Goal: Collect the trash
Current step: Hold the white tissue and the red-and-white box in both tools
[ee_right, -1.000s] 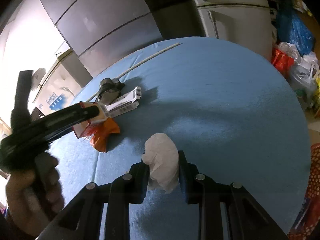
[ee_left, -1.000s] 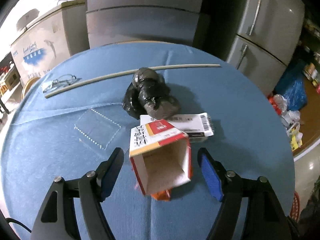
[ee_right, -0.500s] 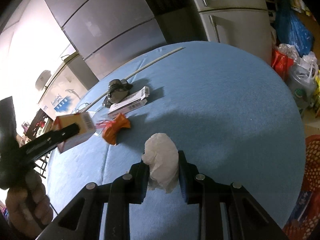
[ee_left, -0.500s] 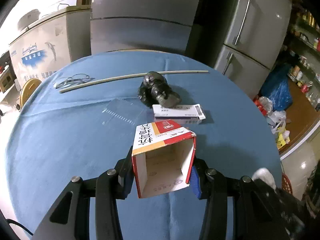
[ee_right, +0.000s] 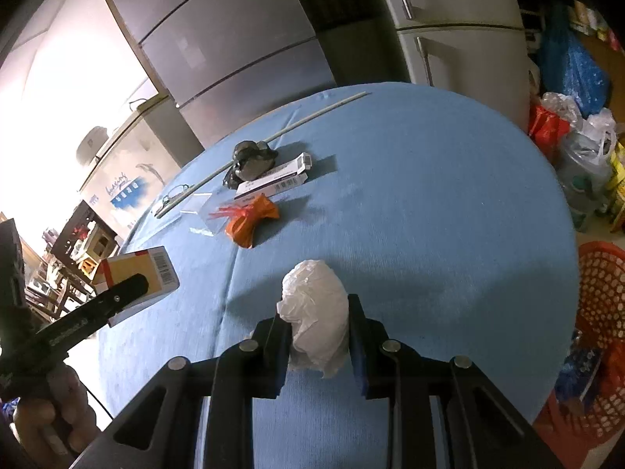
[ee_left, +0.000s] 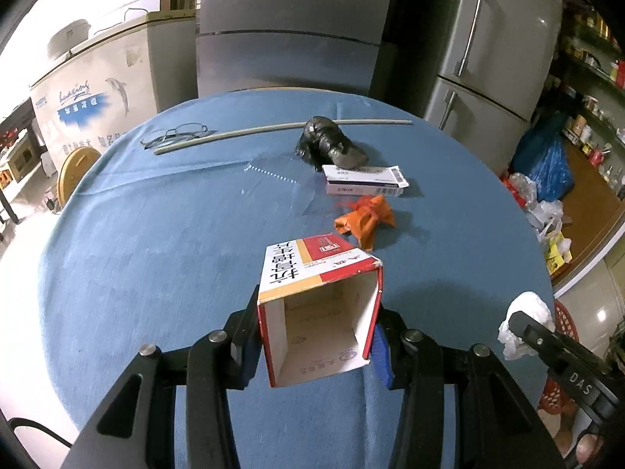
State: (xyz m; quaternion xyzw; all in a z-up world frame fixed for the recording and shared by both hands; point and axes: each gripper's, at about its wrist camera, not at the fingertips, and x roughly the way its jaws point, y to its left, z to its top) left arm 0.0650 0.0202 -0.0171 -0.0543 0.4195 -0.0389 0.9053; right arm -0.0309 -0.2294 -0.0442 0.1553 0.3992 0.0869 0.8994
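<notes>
My left gripper point(ee_left: 316, 336) is shut on an open red, white and yellow carton point(ee_left: 318, 305) and holds it above the blue round table point(ee_left: 156, 258); the carton also shows in the right wrist view point(ee_right: 136, 281). My right gripper point(ee_right: 318, 336) is shut on a crumpled white tissue wad point(ee_right: 316, 312), also seen in the left wrist view point(ee_left: 527, 312). On the table lie an orange wrapper point(ee_left: 365, 221), a white flat box point(ee_left: 365, 181), a black bag lump point(ee_left: 330, 146) and a clear plastic piece point(ee_left: 269, 179).
A long pale rod point(ee_left: 273, 131) and eyeglasses point(ee_left: 175, 135) lie at the table's far side. A red mesh basket point(ee_right: 597, 312) stands on the floor at the right. Fridges point(ee_left: 488, 39) and plastic bags point(ee_right: 578, 133) stand behind the table.
My left gripper shut on the carton, lifted it and drew back from the pile, uncovering the orange wrapper. My right gripper kept the tissue wad and pulled back slightly.
</notes>
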